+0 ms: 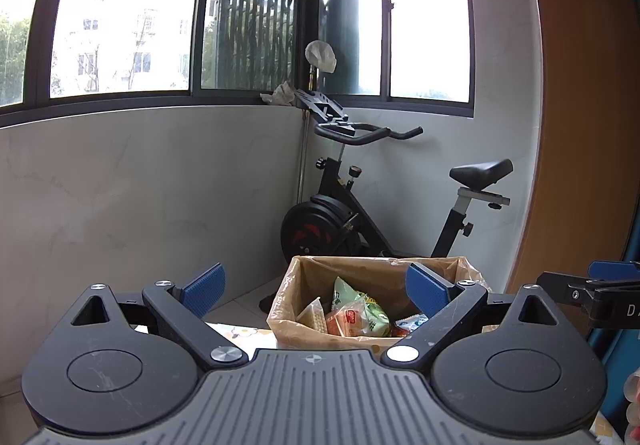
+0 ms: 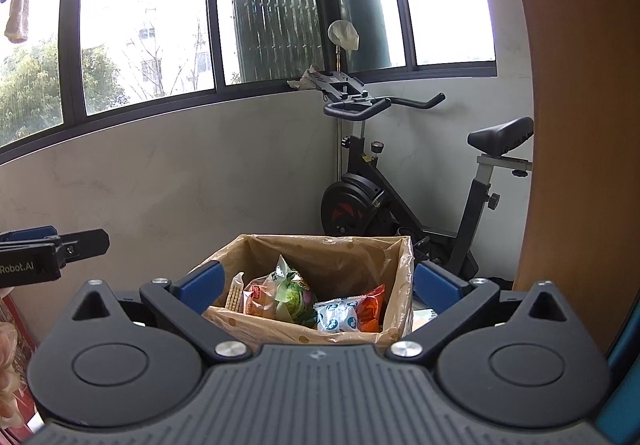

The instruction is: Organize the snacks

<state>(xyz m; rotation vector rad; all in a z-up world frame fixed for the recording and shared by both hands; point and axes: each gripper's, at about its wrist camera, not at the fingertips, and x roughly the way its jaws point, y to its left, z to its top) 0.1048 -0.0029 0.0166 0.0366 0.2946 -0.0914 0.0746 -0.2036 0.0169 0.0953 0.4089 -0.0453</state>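
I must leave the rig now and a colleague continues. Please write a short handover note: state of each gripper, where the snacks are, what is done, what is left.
Left gripper: open, holds nothing, raised in front of the box.
Right gripper: open, holds nothing, also facing the box.
Box: brown, lined with a plastic bag, standing ahead of both grippers.
Done: several snacks lie inside it, among them a green packet, an orange packet, a white-blue packet and a wafer pack.
Left: no loose snacks are clearly in view; check the table around the box before closing the job.
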